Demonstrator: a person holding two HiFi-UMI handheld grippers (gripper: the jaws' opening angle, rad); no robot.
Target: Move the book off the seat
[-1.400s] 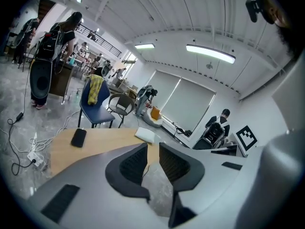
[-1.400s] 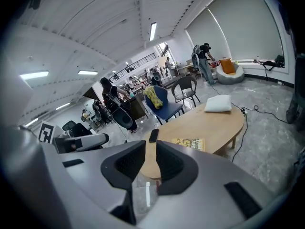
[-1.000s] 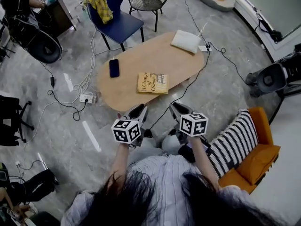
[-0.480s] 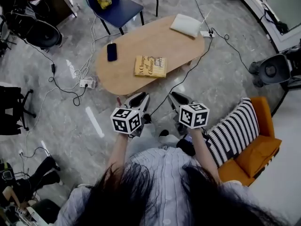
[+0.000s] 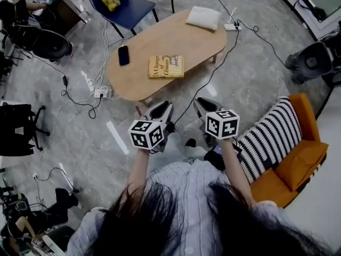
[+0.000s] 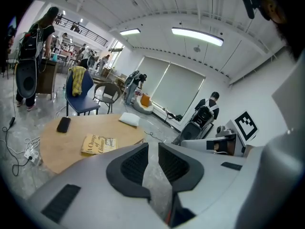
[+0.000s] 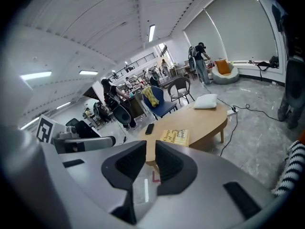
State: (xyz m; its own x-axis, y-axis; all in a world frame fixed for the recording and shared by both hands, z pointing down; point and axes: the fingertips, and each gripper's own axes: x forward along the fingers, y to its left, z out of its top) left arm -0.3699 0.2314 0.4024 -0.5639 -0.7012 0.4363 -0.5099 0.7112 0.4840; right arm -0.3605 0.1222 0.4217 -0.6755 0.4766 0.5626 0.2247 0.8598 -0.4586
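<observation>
The yellow book [image 5: 165, 66] lies flat on the oval wooden table [image 5: 160, 39], closed, cover up. It also shows as the book [image 6: 98, 144] and the book [image 7: 176, 137] in the two gripper views. My left gripper [image 5: 164, 107] and right gripper [image 5: 205, 103] hang side by side over the floor, short of the table's near edge, both pointing at it. The left gripper [image 6: 152, 149] shows a narrow gap with nothing in it. The right gripper [image 7: 150, 149] is just as narrow and empty; its jaws have just been closing a little.
A black phone [image 5: 123, 55] and a white pillow [image 5: 203, 17] also lie on the table. A blue chair [image 5: 128, 12] stands behind it. An orange armchair [image 5: 298, 161] with a striped cushion [image 5: 266, 140] is at my right. Cables and a power strip [image 5: 101, 93] cross the floor at left.
The table and book sit higher in the head view than a second ago. Both grippers stay side by side and stand slightly further from the table's near edge.
</observation>
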